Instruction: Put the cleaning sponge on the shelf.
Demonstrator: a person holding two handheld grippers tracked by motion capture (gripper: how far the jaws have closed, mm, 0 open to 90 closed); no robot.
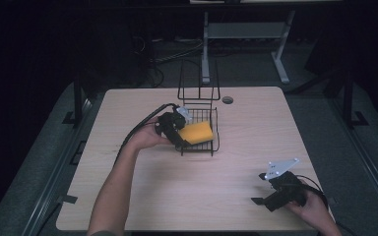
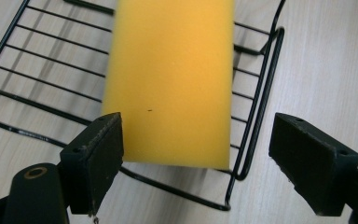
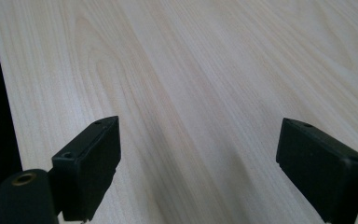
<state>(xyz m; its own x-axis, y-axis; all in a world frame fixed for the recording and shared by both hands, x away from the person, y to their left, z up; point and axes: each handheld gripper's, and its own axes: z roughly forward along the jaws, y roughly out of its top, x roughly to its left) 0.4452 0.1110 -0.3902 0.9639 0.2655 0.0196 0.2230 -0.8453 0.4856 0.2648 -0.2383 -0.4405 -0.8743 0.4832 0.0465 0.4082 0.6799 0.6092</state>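
Note:
A yellow sponge block [image 1: 196,132] lies in a black wire basket [image 1: 214,129] near the middle of the table. In the left gripper view the sponge [image 2: 170,79] rests on the basket's wire floor [image 2: 37,70], its near end just ahead of my jaws. My left gripper [image 2: 196,158] is open, jaws wide apart and not touching the sponge; from above it [image 1: 176,135] sits at the basket's left front corner. My right gripper [image 1: 263,192] is open near the table's front right corner, over bare wood [image 3: 200,93].
The basket has a tall wire back [image 1: 198,81] at its far side. A round cable hole [image 1: 227,100] sits near the table's [image 1: 128,196] far edge. A desk frame [image 1: 246,34] and cables lie on the floor beyond.

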